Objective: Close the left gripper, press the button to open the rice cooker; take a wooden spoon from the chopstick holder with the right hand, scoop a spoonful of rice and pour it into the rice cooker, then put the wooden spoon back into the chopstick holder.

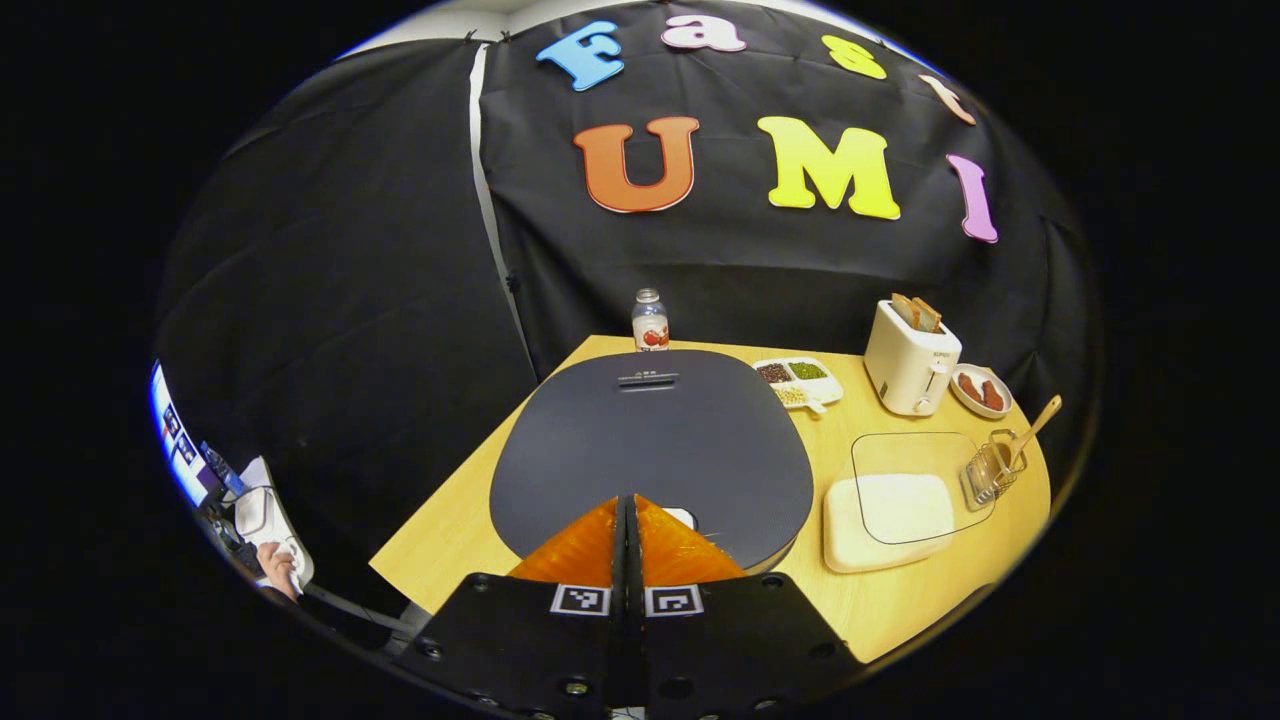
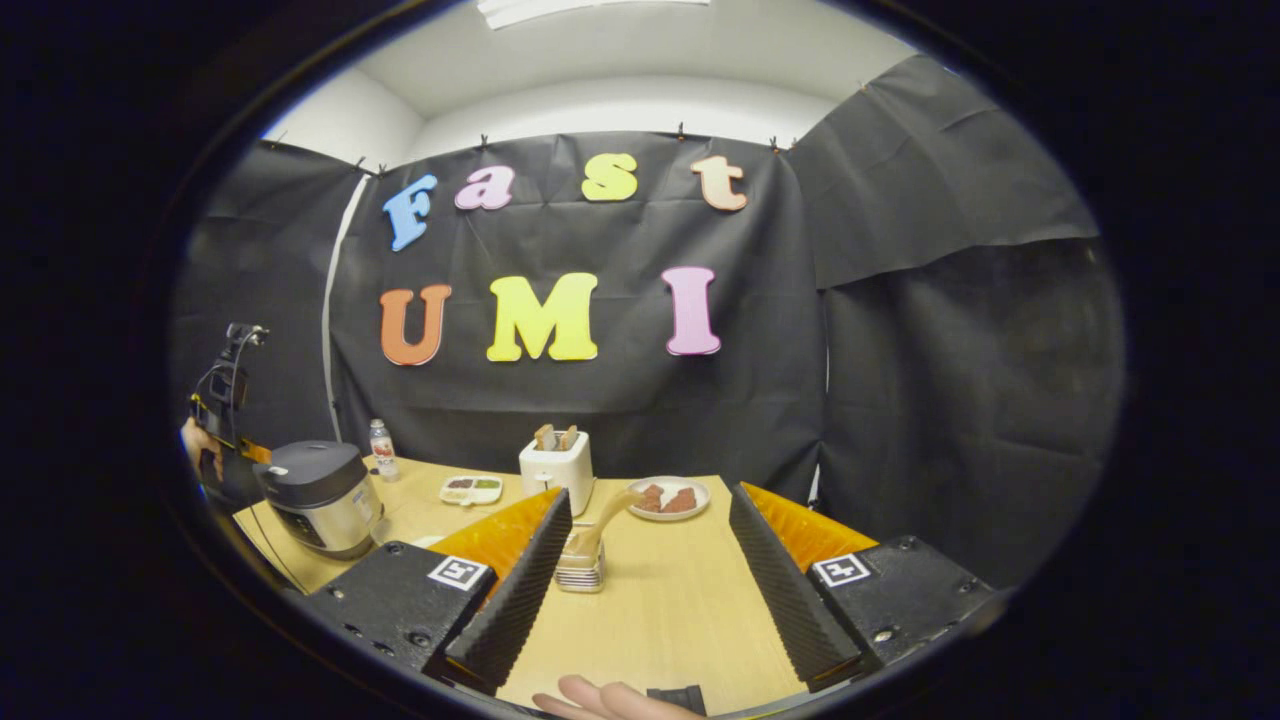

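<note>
Hovering low in the frame, the left gripper [image 1: 630, 520] has its fingers together over the cooker [image 1: 650, 450] lid's near edge, above a pale button [image 1: 682, 517]; pressing squarely there should pop it, I judge; the right gripper [image 2: 645, 570] is spread wide and empty, the spoon [image 2: 600, 525] in its holder [image 2: 580, 572] between its fingers; a wooden table [image 2: 670, 610] fills the bottom, black cloth behind; the toaster [image 1: 908, 360] stands at right.

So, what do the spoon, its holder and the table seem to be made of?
The spoon looks like pale matte wood. Its holder seems to be thin metal wire, since you can see through the mesh. The table looks like light wood or a laminate with fine grain and a smooth surface.
</note>
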The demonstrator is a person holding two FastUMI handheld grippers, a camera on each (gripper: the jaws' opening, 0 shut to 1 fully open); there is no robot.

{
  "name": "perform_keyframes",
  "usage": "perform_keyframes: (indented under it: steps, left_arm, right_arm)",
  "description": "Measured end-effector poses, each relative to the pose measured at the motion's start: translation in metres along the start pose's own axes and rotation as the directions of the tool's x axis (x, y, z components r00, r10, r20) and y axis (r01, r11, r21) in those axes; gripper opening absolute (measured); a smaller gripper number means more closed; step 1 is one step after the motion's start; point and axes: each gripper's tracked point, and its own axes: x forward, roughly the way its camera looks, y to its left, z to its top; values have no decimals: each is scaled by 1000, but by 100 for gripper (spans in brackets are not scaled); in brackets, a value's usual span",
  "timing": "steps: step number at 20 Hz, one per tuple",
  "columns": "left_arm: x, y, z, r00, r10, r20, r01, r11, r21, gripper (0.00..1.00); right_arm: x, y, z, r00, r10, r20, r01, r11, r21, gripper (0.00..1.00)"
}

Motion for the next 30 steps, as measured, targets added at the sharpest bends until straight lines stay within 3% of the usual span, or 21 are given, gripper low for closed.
perform_keyframes:
  steps: [3,5,9,13,17,20,21,23,30]
  left_arm:
    - [4,-6,-5,1000,-12,-8,13,1000,3,0]
    - [2,-7,-13,999,-22,-47,23,1000,16,0]
    - [8,-6,-12,996,-67,-67,64,997,-45,0]
    - [7,-5,-10,997,-60,-55,58,997,-44,0]
    - [-18,-4,25,997,-55,50,60,994,-94,0]
    - [-53,-5,65,979,-78,190,102,988,-118,2]
    - [-64,-10,66,974,-103,200,128,985,-116,35]
    - [-80,-7,72,964,-80,253,108,989,-98,100]
    - [-139,-25,77,912,-109,395,143,988,-59,94]
  right_arm:
    - [2,1,-4,1000,5,-12,-5,1000,3,96]
    - [2,1,-7,1000,6,-20,-6,1000,2,100]
    - [1,4,-10,1000,12,-24,-12,1000,3,100]
    - [-4,5,-12,1000,13,-25,-13,1000,-4,100]
    - [-2,7,-18,1000,3,-21,-3,1000,-24,100]
    - [3,18,-31,999,13,-43,-14,1000,-28,96]
    - [6,22,-35,998,19,-53,-21,999,-27,96]
    - [12,27,-40,997,23,-67,-25,999,-27,100]
    - [40,37,-59,996,20,-84,-21,1000,-12,100]
